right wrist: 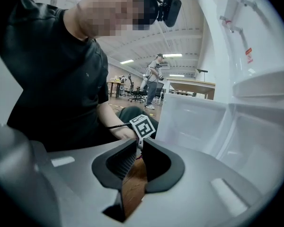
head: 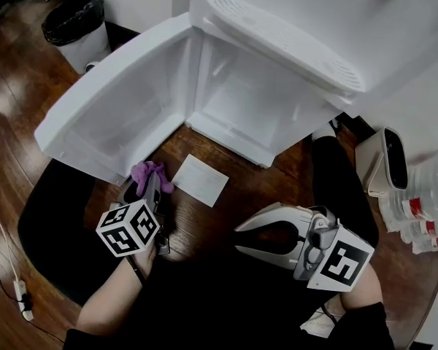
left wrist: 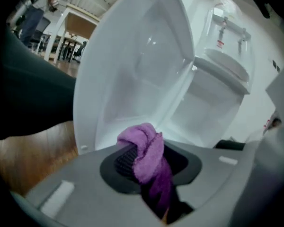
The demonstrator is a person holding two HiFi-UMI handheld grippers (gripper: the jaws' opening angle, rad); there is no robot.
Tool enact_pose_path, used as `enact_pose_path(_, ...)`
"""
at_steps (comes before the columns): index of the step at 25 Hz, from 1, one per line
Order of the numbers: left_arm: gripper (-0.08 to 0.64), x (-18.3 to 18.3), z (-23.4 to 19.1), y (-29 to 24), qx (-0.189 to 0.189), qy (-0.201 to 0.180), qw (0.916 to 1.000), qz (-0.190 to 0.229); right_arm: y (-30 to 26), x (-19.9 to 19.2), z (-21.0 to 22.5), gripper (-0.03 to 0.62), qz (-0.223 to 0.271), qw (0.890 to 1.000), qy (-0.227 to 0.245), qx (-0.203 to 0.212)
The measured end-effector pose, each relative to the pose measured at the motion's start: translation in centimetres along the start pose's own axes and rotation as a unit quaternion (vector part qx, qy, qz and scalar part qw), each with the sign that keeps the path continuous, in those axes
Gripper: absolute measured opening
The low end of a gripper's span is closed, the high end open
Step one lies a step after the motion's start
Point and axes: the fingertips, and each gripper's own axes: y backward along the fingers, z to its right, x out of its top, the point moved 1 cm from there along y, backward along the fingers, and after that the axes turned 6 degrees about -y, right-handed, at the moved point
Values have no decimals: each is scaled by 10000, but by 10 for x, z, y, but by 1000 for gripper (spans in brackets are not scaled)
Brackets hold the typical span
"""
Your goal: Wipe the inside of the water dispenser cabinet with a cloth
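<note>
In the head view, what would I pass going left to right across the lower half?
white power strip → left gripper shut on the purple cloth → sheet of paper → right gripper → clear bottles

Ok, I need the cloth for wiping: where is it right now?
The purple cloth is pinched in the left gripper, left of centre in the head view, just below the open cabinet door.

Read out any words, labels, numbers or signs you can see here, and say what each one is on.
No text reads clearly.
Red sticker on the water dispenser: too blurred.
Bottle labels: too small.
White card on the floor: nothing legible.
Marker cubes: square patterns only, no letters.
</note>
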Motion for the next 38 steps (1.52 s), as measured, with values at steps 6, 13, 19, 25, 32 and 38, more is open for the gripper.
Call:
enact_pose_path(6,130,38,86,23,-1690,-277,9847,318,23,38,63,35,861,9764,-1266,-1521)
enact_pose_path(13,133,92,156,75,-2332,-1781,9481,1225,71,40,124,36,2255,8782,-2918,-3047)
enact_pose_path(19,133,94,173,84,-2433,-1977,9385,1447,59,22,119,37,2165,8691,-1689,-4114)
enact_pose_path(25,133,89,182,85,-2359,-2519,9254,1566,45,-3,111,37,1811,8696,-1312,-4403)
enact_pose_path(32,133,86,190,85,-2417,-2677,9205,1505,51,3,110,35,1802,8652,-1193,-4525)
enact_pose_path(38,133,89,225,76,-2714,-2604,9103,1731,91,6,113,35,2046,8426,-965,-4887)
